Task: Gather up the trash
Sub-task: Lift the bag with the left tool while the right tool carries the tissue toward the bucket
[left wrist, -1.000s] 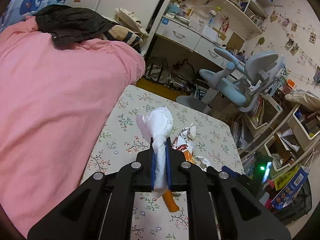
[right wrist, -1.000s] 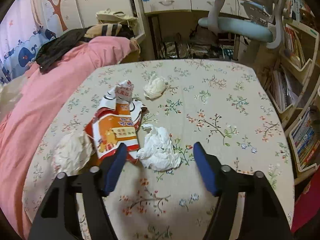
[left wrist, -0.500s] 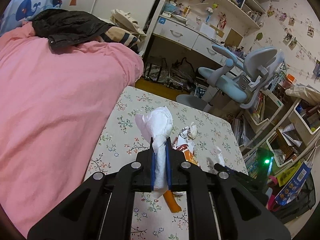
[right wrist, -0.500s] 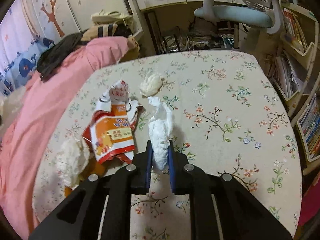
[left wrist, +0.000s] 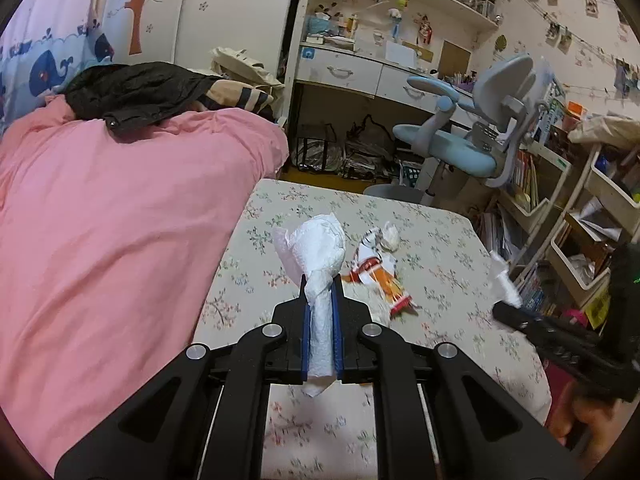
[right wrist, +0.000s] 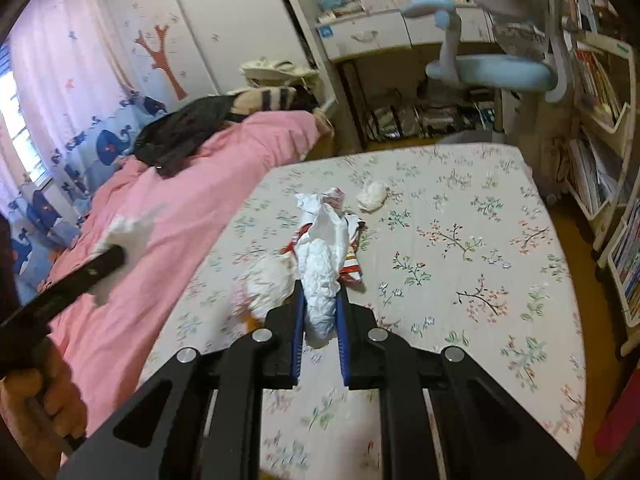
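In the left wrist view, the left gripper [left wrist: 320,294] was clamped narrow on a white tissue wad [left wrist: 316,252], which bulged out above the blue pads toward twelve o'clock and hung clear of the floral table [left wrist: 452,280]. On the table at about one o'clock lay an orange snack wrapper [left wrist: 378,276], with a small crumpled tissue [left wrist: 390,236] touching its far end. At three o'clock the right gripper [left wrist: 505,300] entered the frame, a blurred scrap of white at its tip. A pink quilt [left wrist: 112,220] filled the nine o'clock side.

In the right wrist view, the right gripper [right wrist: 320,300] was closed on a crumpled white tissue [right wrist: 324,256], held above the table [right wrist: 480,280]. The snack wrapper [right wrist: 352,270] lay just behind it at twelve o'clock, the small crumpled tissue [right wrist: 372,196] farther off at one o'clock. A blurred white and orange piece [right wrist: 266,284] lay at eleven o'clock. The left gripper [right wrist: 114,254] reached in at nine o'clock with its tissue wad [right wrist: 128,226].
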The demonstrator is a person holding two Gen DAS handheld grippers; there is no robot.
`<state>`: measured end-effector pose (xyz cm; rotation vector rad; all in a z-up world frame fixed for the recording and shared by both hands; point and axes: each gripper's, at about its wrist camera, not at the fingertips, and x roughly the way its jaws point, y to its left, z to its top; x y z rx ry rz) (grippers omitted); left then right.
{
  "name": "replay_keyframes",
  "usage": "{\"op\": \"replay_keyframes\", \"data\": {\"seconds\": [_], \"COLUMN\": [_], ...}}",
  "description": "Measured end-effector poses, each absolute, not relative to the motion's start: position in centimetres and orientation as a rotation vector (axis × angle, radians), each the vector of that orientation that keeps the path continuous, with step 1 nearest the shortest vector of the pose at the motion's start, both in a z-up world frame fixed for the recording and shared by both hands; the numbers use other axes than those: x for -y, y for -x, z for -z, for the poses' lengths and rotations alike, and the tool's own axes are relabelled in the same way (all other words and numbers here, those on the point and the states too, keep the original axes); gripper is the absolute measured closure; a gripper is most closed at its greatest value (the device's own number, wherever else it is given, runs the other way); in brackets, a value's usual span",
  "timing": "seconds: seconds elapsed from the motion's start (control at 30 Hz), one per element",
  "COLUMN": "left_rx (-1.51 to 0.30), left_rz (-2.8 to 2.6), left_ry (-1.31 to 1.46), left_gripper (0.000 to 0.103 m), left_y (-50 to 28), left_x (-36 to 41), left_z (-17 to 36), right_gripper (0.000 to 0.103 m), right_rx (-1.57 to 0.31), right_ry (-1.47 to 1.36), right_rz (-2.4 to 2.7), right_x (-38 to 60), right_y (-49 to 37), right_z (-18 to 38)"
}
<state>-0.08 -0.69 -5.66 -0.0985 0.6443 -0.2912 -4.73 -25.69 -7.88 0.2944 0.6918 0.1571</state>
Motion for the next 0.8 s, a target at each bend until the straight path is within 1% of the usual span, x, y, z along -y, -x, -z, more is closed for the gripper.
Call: {"op": "replay_keyframes", "data": {"seconds": [0.2,0.4,0.8], "left_rx": [-0.612,-0.590,-0.578], "left_rz": [0.297,0.307,0.314], "left_ry": [0.062,0.035,0.004], "left_gripper": [0.096,0.095,0.095], "left_y": [3.6,6.0,10.2], "left_x": [1.5,2.3,3.5], "left_z": [5.0,4.6,4.9], "right_gripper": [0.088,0.088,0.088], "right_rx": [-0.652,-0.619,-0.619], "right_ry": [-0.303,-0.308,-0.271], "right_rz": [-0.185,-0.204,-0.242], "right_x": [25.7,25.7,25.0], "right_y": [8.2,9.4,12.6], "right_z": [7.1,6.8,7.0]}}
